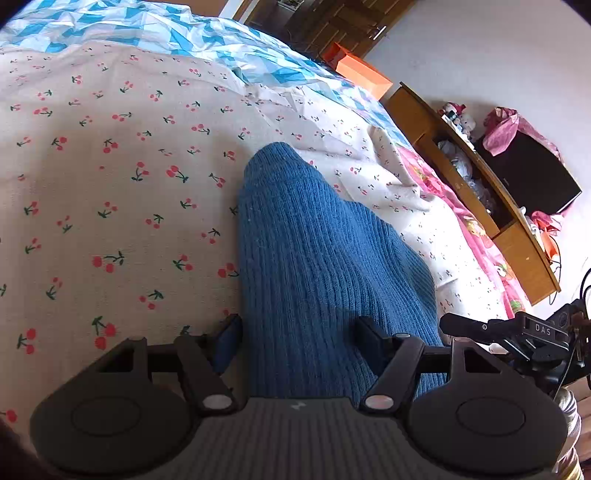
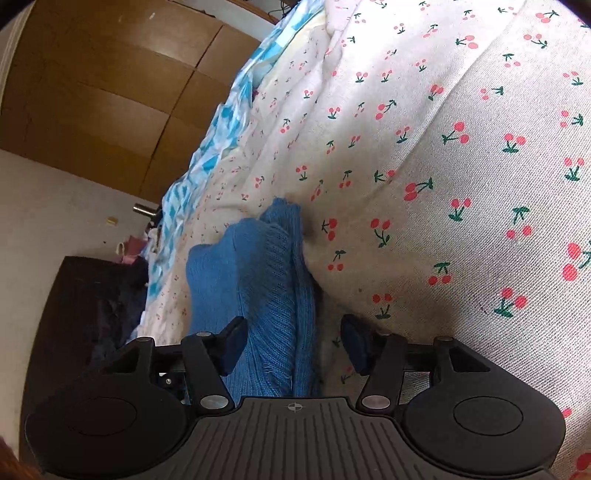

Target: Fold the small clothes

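Blue ribbed knit garment (image 1: 317,258) lies on bed, on cherry-print sheet (image 1: 110,166), bunched into long ridge. Left gripper (image 1: 299,332) over its near end: fingers apart, knit between them, pads not pressing. Right gripper (image 2: 293,339) at garment's folded edge (image 2: 273,280): fingers spread wide, left pad touching knit, right pad (image 2: 354,343) clear over sheet. Blue-white checked quilt (image 1: 147,26) beyond sheet. Orange box (image 1: 364,75) and wooden shelf (image 1: 476,192) beside bed; wooden wardrobe (image 2: 110,92) in right view.
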{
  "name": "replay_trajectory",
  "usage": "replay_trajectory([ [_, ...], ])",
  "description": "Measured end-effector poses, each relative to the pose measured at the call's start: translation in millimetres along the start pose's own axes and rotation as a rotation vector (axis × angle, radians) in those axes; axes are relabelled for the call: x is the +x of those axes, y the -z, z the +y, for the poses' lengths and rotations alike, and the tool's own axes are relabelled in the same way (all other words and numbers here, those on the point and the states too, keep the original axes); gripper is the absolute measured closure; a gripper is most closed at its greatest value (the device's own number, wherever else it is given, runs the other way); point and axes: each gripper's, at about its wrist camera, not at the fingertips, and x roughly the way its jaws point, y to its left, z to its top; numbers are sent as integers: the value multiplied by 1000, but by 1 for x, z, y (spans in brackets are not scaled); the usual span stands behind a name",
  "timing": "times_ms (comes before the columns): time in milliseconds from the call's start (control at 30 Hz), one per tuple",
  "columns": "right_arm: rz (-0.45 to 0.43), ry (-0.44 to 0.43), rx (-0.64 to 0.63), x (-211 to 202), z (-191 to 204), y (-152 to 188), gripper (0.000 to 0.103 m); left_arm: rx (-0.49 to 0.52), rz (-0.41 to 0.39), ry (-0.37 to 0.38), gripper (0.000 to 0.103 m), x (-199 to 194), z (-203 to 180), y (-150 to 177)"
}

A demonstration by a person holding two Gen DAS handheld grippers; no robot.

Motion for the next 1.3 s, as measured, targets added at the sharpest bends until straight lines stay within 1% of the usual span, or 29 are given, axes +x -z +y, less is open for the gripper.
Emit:
replay_trajectory([
  [67,25,-17,3,8,1,1,46,-17,3,13,32,6,2,-1],
  [133,37,-17,-23,17,7,2,46,-26,-3,32,32,8,3,-3],
  [267,62,-28,-43,31,10,-2,46,29,14,21,30,16,2,-11],
  [333,65,-31,-49,38,13,-3,45,-4,23,41,29,25,5,-13],
  [400,65,-26,-48,47,15,-3,46,-37,11,48,28,30,3,-14],
  [433,66,-19,-46,50,17,-2,51,-31,5,37,30,29,-1,-12],
  [467,72,-20,-41,50,18,-1,54,-22,0,37,39,26,-4,-10],
  [500,80,-37,-31,47,19,0,61,-33,-2,53,42,20,-5,-8],
  [533,88,-68,-19,42,20,2,65,-63,-4,88,49,12,-4,-5],
  [567,94,-104,-13,36,22,5,66,-91,-8,128,53,3,-3,-1],
  [600,100,-135,-19,29,27,11,67,-114,-18,159,53,-9,-3,4],
  [633,105,-148,-36,23,33,17,68,-125,-30,172,53,-21,-5,10],
  [700,120,-170,-73,10,48,32,68,-122,-50,171,53,-47,-11,27],
  [733,125,-174,-100,3,54,41,68,-124,-54,161,53,-58,-12,37],
  [767,126,-155,-118,1,56,49,68,-133,-51,142,53,-66,-12,46],
  [800,127,-115,-124,2,55,54,68,-135,-46,106,53,-68,-10,53],
  [833,122,-54,-132,6,51,55,67,-120,-40,48,52,-65,-9,58],
  [867,98,22,-146,11,47,53,67,-102,-35,-18,52,-58,-7,61],
  [900,61,81,-168,15,43,51,64,-91,-40,-58,51,-53,-7,62],
  [967,-9,134,-207,14,47,44,65,-90,-72,-79,49,-47,-11,58],
  [1000,-37,165,-230,11,52,41,65,-68,-92,-101,49,-47,-17,54],
  [1033,-49,189,-248,8,57,40,65,-23,-103,-124,49,-47,-24,52],
  [1100,-42,199,-272,-2,60,43,64,49,-100,-162,49,-50,-33,50],
  [1167,-54,208,-330,-16,67,49,61,65,-104,-176,49,-59,-34,52],
  [1267,-131,220,-425,-37,85,61,59,58,-139,-213,49,-77,-35,58],
  [1300,-156,232,-457,-41,90,65,59,63,-156,-237,49,-82,-36,60],
])
